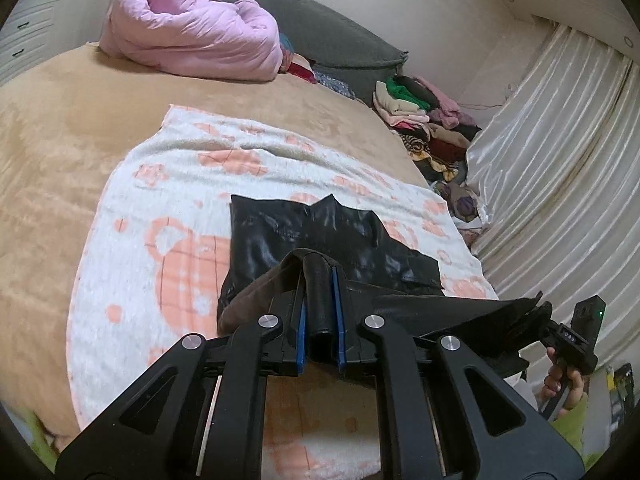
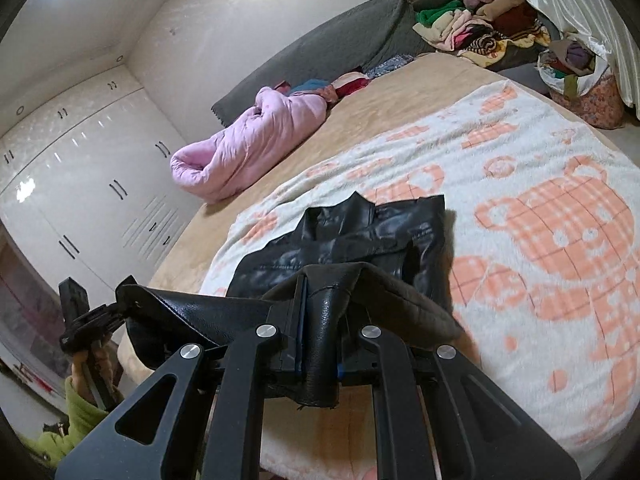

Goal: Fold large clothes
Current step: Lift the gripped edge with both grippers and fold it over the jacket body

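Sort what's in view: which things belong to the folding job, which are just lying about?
In the job: black leather garment, left gripper, right gripper, bear-print blanket under it.
Lying about: pink quilt, clothes pile, grey cushion.

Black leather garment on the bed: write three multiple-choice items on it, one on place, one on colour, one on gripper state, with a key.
1. Where does the far part of the shiny black leather garment lie?
A. On the white and peach bear-print blanket
B. On the pink quilt
C. On the clothes pile

2. What colour is the rolled padded quilt near the grey headboard cushion?
A. Green
B. Pink
C. Grey

3. How do the left gripper and right gripper stand?
A. Both open, empty
B. One open
C. Both shut on the garment's near edge

Key: 1 A, blanket shows all around it; 2 B, it is plainly pink; 3 C, leather is clamped between each pair of fingers.
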{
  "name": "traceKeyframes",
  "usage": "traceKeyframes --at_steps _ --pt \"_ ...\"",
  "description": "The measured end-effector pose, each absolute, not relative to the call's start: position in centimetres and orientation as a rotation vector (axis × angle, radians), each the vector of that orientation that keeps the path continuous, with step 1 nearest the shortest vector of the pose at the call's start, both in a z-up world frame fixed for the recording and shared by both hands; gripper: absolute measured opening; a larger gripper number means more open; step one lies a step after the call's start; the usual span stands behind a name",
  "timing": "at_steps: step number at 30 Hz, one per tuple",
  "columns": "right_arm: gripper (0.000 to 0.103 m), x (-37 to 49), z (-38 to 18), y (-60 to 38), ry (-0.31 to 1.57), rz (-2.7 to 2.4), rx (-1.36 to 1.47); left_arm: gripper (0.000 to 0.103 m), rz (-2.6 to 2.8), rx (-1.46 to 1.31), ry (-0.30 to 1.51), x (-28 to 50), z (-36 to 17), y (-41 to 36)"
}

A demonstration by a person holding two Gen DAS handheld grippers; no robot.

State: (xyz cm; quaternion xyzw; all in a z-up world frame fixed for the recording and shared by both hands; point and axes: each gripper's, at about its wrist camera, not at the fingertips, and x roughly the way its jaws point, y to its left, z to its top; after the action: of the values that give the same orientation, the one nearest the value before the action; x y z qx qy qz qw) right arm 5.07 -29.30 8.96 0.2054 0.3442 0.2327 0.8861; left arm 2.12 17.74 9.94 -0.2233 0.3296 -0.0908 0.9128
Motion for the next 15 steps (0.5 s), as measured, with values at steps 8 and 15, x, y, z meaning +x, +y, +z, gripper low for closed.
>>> traceKeyframes --at_steps 8,15 --pt "0.012 9.4 8.8 -29.2 0.738 0.461 0.478 0.004 -0.157 -0.449 0.686 6.0 9.9 17.7" --pt "0.013 12.7 8.3 -29.1 0.783 0.438 0.505 0.005 -0.139 -0.442 0.714 9.0 9.4 17.8"
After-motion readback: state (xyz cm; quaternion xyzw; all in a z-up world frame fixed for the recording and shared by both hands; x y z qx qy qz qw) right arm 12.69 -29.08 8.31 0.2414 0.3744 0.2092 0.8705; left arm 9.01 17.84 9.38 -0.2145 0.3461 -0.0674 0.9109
